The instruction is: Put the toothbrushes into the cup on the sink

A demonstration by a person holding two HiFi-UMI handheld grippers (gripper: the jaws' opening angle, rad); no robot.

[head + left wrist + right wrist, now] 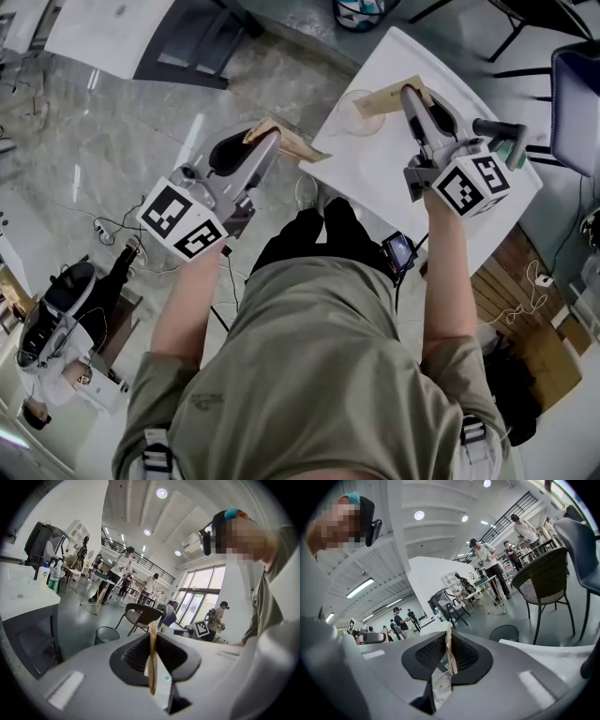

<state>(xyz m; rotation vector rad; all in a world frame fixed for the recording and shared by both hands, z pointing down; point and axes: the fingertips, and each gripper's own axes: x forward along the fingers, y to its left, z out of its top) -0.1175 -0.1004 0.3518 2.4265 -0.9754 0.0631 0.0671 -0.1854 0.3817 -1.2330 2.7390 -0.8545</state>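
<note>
The right gripper (411,95) is clamped on a tan toothbrush (386,97), seen edge-on between its pads in the right gripper view. It hangs over the white sink top (375,178), and the clear cup (351,118) stands just to its left. The brush lies nearly level and crosswise to the jaws, its free end reaching toward the cup's rim, so it likely has to be tipped end-down before it can drop in. The left gripper (269,138) is closed on a second toothbrush (302,148) and sits off the sink's left edge, farther from the cup. That brush's long axis points toward the sink. The right hand is plainly the nearer one and looks first to deliver.
</note>
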